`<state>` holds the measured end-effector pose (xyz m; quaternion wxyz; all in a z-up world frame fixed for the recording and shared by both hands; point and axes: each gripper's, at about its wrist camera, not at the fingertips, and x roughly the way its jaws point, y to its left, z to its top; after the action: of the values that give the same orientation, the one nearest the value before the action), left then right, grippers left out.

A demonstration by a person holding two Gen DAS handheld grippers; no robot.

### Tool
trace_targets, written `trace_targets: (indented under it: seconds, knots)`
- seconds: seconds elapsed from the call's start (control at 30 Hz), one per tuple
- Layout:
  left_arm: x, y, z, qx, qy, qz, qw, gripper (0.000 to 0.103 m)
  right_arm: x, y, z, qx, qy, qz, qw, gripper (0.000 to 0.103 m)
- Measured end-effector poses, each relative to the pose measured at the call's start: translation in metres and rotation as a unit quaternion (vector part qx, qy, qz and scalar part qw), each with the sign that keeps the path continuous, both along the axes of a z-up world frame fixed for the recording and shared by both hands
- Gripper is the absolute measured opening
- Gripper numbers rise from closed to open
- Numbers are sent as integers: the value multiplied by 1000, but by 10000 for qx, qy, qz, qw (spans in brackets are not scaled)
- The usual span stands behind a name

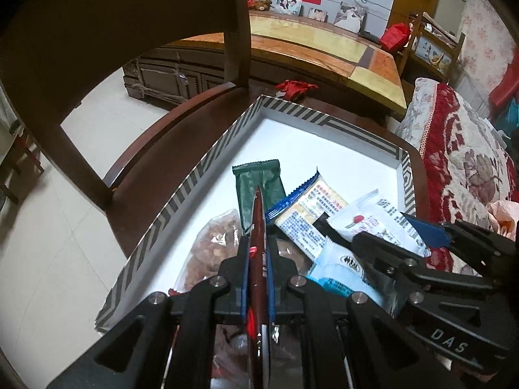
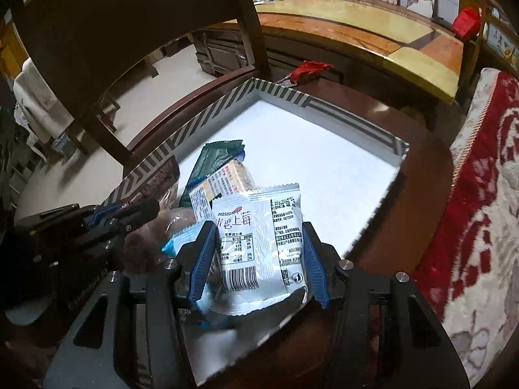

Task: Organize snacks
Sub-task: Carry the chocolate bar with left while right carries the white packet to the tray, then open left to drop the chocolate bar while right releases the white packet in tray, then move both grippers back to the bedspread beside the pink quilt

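A striped-rim box with a white floor [image 1: 324,149] [image 2: 308,162] sits on a dark wooden chair seat. My left gripper [image 1: 258,243] is shut on a flat dark red packet [image 1: 258,227], held edge-on above the box's near left part. Under it lie a green packet [image 1: 259,184], a yellow-and-blue packet [image 1: 308,214], a clear bag of brown snacks [image 1: 211,243] and a light blue packet [image 1: 343,275]. My right gripper [image 2: 259,236] is open, its pads either side of a white strawberry packet [image 2: 259,240] lying on the pile; it also shows in the left wrist view [image 1: 373,220].
The chair back [image 1: 97,64] rises at the left and far side. A red floral cushion [image 2: 480,194] lies to the right. A low orange-and-yellow table [image 1: 324,42] stands behind, with a red cloth [image 1: 295,87] near the box's far edge.
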<state>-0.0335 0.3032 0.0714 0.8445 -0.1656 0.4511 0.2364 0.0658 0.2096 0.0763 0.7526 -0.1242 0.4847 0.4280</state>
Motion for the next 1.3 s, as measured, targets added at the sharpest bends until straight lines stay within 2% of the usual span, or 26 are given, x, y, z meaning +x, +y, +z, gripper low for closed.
trace_targets:
  seconds: [0.17, 0.3, 0.4, 0.47, 0.57, 0.97, 1.3]
  knots:
    - [1, 1, -3, 30, 45, 50, 10000, 11, 0, 10, -5, -17, 41, 94, 9999, 51]
    - [-1, 2, -4, 36, 74, 143, 9999, 14, -1, 7, -8, 188, 278, 121, 9994, 53]
    - [-3, 1, -4, 30, 112, 180, 9998, 28, -5, 1, -6, 246, 287, 110, 9992, 54]
    - [-6, 1, -3, 30, 90, 227, 9997, 46, -9, -3, -3, 207, 200, 143, 9995, 55]
    - [-11, 0, 0, -34, -11, 280, 9996, 62, -9, -11, 0, 260, 219, 106, 9994, 55]
    - [-22, -29, 24, 276, -250, 119, 9992, 78, -25, -55, 21, 513, 55, -146, 9986, 56]
    - [-9, -93, 37, 276, -370, -570, 9973, 81, -26, -134, 16, 354, 49, -660, 9972, 56]
